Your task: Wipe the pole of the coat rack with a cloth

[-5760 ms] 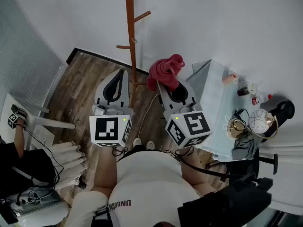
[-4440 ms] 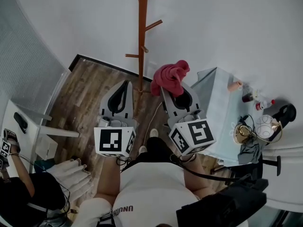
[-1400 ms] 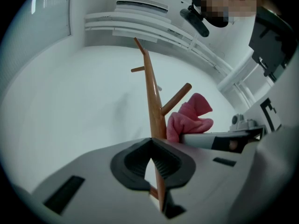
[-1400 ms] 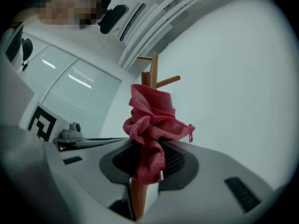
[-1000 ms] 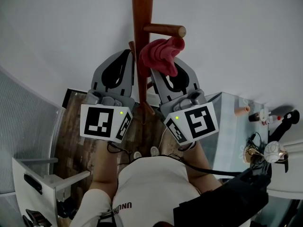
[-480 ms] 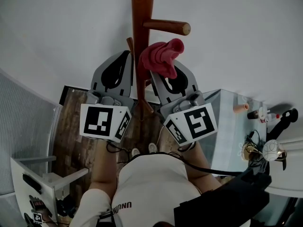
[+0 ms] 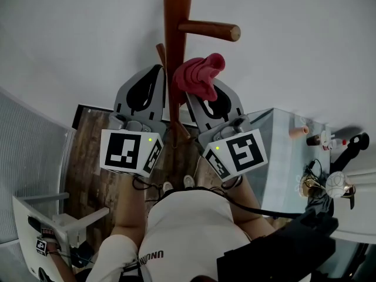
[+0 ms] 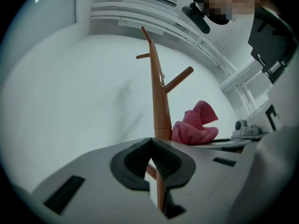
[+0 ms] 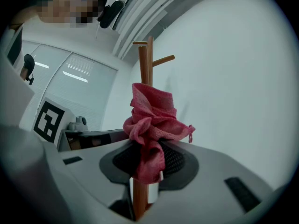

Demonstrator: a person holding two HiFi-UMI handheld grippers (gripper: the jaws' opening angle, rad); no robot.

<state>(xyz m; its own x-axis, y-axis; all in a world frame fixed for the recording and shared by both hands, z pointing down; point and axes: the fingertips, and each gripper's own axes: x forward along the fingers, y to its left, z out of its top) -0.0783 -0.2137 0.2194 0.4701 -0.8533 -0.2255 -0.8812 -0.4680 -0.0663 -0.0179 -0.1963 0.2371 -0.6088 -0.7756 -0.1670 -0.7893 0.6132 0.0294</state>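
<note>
Head view, pole: the round brown wooden pole of the coat rack (image 7: 174,46) runs upright before the white wall and passes between the two tongs.
Head view, cloth: the crumpled pink-red cloth (image 7: 197,76) sits at the tip of the right tongs (image 7: 202,94), just right of the pole and under a short wooden peg (image 7: 211,29). Its left edge meets the pole, but I cannot tell if it presses.
Head view, left tongs: the left tongs (image 7: 156,70) are raised just left of the pole.
Left gripper view, jaws: the left tongs (image 8: 150,141) have their tips together with nothing between them. The pole (image 8: 159,97) rises just behind, with the cloth (image 8: 196,127) to its right.
Right gripper view, jaws: the right tongs (image 9: 148,164) are clamped on the lower fold of the cloth (image 9: 153,118), and the rest bunches above the tips.
Right gripper view, pole: the pole (image 9: 145,66) stands directly behind the cloth, on the line of the jaws.
Deciding relation: the long axis of the pole is vertical. The pole lies ahead and slightly left of the right tongs, which are the nearer ones with the cloth. I judge that the wiping must go along this axis, with the cloth pushed left against the wood.
</note>
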